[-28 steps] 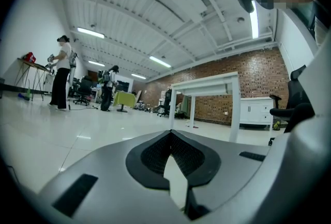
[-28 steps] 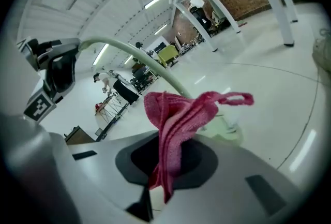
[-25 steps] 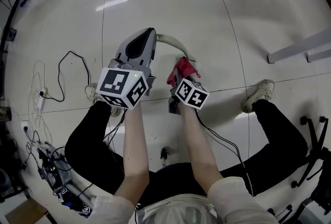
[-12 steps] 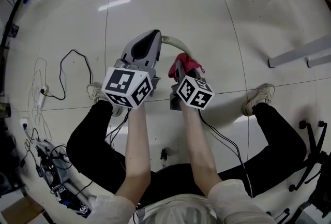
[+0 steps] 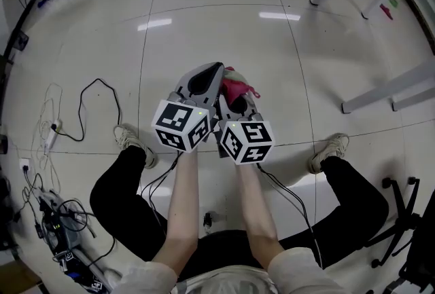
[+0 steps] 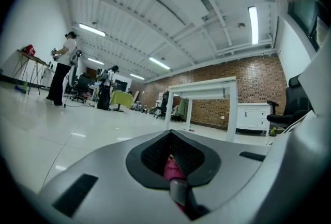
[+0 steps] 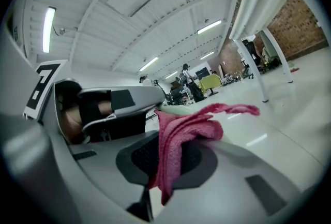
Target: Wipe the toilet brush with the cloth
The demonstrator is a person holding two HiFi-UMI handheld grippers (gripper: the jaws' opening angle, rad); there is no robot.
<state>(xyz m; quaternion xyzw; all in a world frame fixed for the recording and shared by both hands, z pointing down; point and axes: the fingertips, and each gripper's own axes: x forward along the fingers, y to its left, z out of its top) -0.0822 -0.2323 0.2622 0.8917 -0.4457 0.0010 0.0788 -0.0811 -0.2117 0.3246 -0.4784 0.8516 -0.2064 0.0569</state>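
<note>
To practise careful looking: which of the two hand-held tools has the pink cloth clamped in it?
The right tool: the pink cloth is pinched between its jaws. The left tool is shut beside it.

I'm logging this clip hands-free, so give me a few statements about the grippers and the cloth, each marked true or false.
1. The right gripper is clamped on a pink cloth. True.
2. The cloth lies spread on the floor. False: it hangs from the right gripper's jaws.
3. The left gripper has its jaws wide apart. False: they are together.
4. The two grippers sit close side by side in front of the person. True.
</note>
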